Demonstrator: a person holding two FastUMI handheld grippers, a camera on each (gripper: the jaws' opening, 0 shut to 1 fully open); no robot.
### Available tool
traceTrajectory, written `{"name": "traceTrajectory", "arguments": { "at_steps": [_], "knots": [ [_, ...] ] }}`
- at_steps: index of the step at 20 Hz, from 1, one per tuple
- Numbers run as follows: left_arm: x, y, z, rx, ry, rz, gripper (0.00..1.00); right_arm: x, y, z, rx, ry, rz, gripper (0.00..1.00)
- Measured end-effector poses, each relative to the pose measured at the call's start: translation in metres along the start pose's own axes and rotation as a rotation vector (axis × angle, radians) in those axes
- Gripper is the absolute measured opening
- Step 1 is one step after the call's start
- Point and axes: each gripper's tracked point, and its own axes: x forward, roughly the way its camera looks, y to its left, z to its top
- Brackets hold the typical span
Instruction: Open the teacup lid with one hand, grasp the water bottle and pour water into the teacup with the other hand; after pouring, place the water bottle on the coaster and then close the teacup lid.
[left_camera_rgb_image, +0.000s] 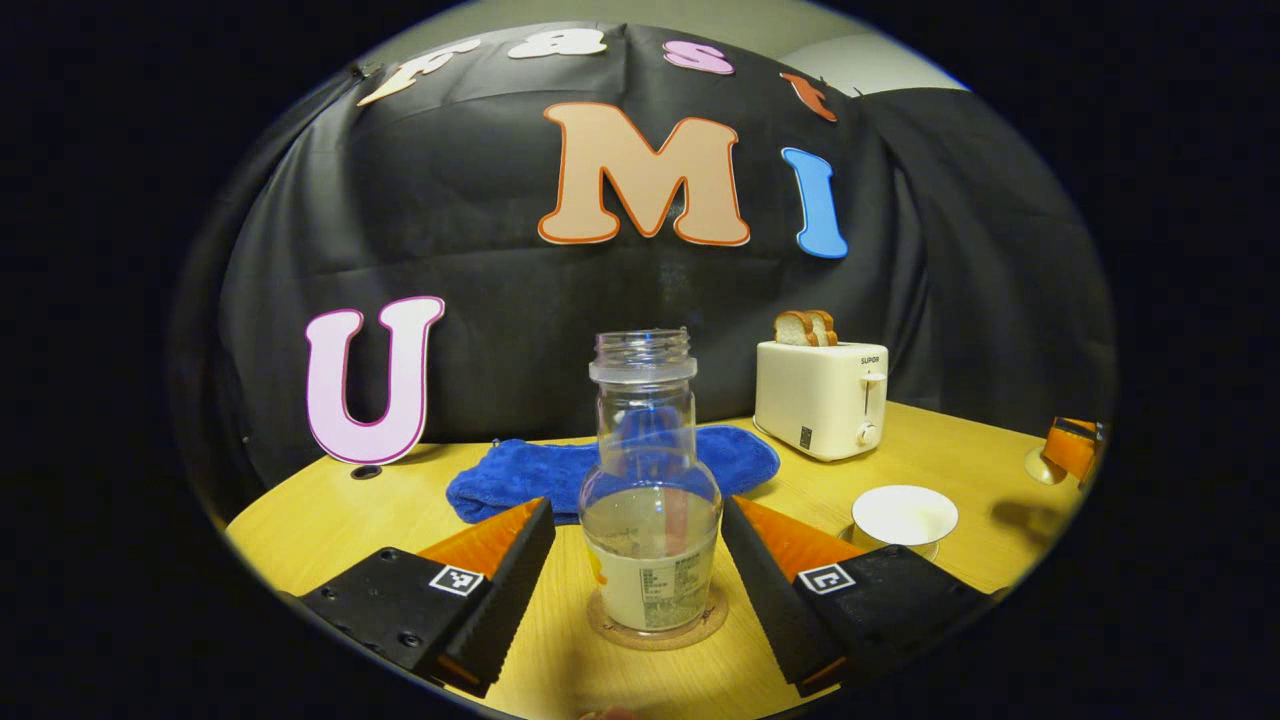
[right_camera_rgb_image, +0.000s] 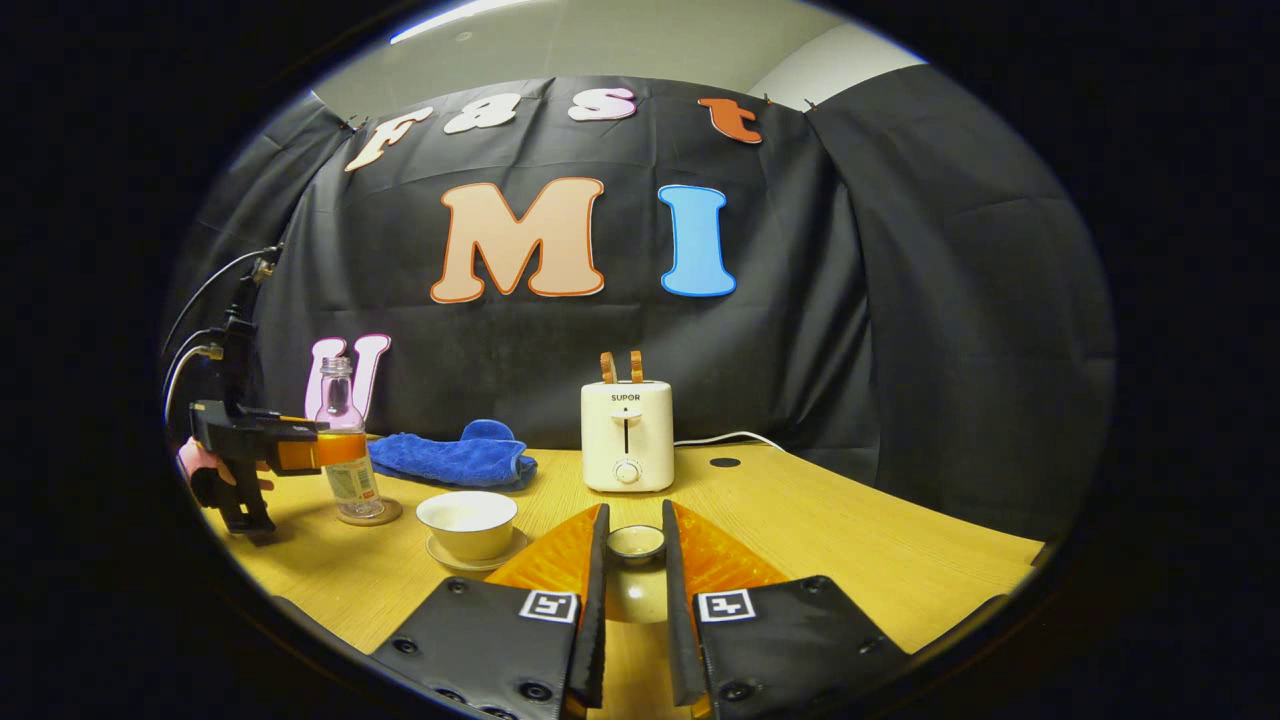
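The water bottle (left_camera_rgb_image: 650, 500) stands on its coaster (left_camera_rgb_image: 657, 624) between the spread left gripper (left_camera_rgb_image: 640, 560). The right gripper (right_camera_rgb_image: 634, 545) pinches the teacup lid (right_camera_rgb_image: 635, 541). Next, I judge: lid onto the teacup (right_camera_rgb_image: 467, 522), ahead-left.

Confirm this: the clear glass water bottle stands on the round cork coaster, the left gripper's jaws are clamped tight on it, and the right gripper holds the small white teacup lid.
One thing is wrong. In the left gripper view the left gripper's jaws stand open on either side of the clear glass water bottle, not clamped. The bottle does stand on the round cork coaster, and the right gripper holds the small white teacup lid.
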Motion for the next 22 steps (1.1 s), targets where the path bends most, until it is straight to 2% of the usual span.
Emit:
{"name": "traceTrajectory", "arguments": {
  "at_steps": [3, 8, 11, 13, 16, 22],
  "knots": [
    [-0.013, -0.002, -0.005, -0.001, -0.007, -0.009, 0.98, 0.000, 0.000, 0.000, 0.000, 0.001, 0.000, 0.31],
    [-0.036, 0.003, -0.013, -0.014, -0.007, 0.019, 0.96, 0.000, 0.001, -0.001, 0.000, 0.003, -0.001, 0.31],
    [-0.049, -0.003, -0.021, -0.040, 0.008, -0.014, 0.96, 0.000, 0.001, 0.000, 0.000, 0.001, 0.002, 0.29],
    [-0.058, 0.003, -0.018, -0.031, -0.011, -0.005, 0.98, 0.000, 0.004, -0.001, 0.000, 0.003, 0.013, 0.31],
    [-0.072, 0.016, -0.017, -0.021, -0.024, 0.034, 0.97, 0.002, 0.016, -0.003, 0.002, 0.008, 0.064, 0.28],
    [-0.098, 0.038, -0.011, -0.028, -0.085, 0.108, 0.97, 0.026, 0.046, -0.005, 0.005, 0.016, 0.150, 0.27]
  ]
}}
